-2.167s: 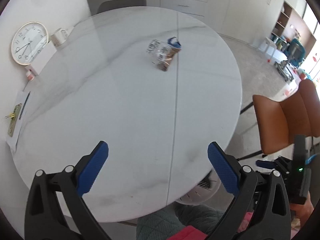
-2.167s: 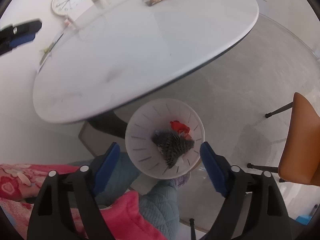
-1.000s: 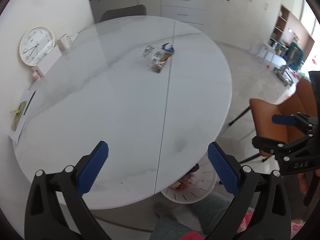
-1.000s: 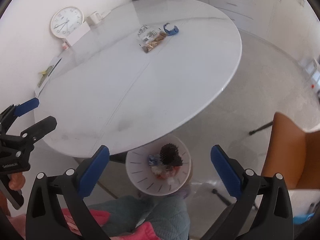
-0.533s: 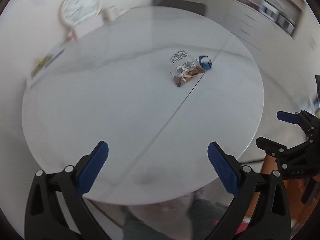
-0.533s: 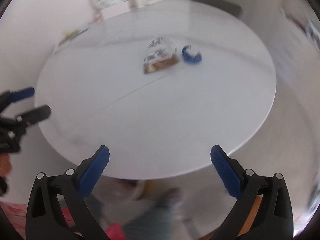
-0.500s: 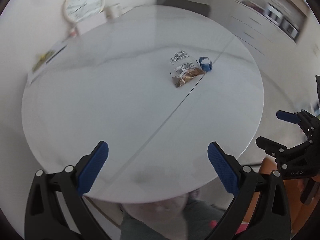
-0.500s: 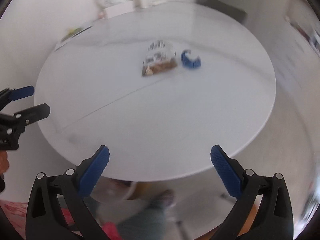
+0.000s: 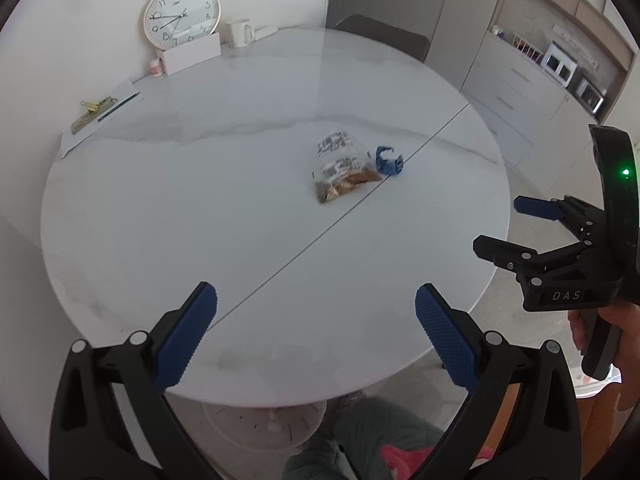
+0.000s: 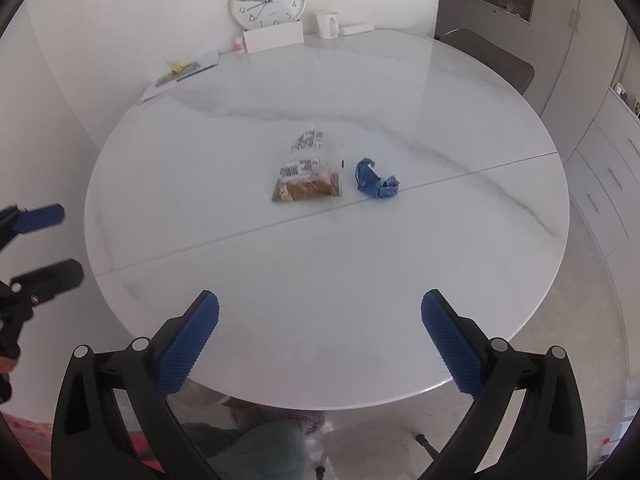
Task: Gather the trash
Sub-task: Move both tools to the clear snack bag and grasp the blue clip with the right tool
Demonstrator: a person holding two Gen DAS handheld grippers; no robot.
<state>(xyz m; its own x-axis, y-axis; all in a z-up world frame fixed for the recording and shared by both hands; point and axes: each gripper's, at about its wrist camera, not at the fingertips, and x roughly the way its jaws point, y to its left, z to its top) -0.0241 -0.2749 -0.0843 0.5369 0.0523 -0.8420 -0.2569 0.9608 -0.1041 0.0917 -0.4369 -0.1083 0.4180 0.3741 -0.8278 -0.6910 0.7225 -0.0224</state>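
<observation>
Two bits of trash sit mid-bench on the round white marble bench [image 10: 440,280]: a clear plastic snack bag with brown crumbs [image 10: 309,172] and, just beside it on the right, a crumpled blue wrapper [image 10: 376,184]. Both lie well ahead of the fingers; the bag's long axis points roughly away from the right gripper [image 10: 319,336], which looks more squarely lined up. That one and the left gripper [image 9: 316,328] are spread wide, holding nothing. A white slotted bin [image 9: 256,424] peeks out under the near edge; can't see what's inside.
</observation>
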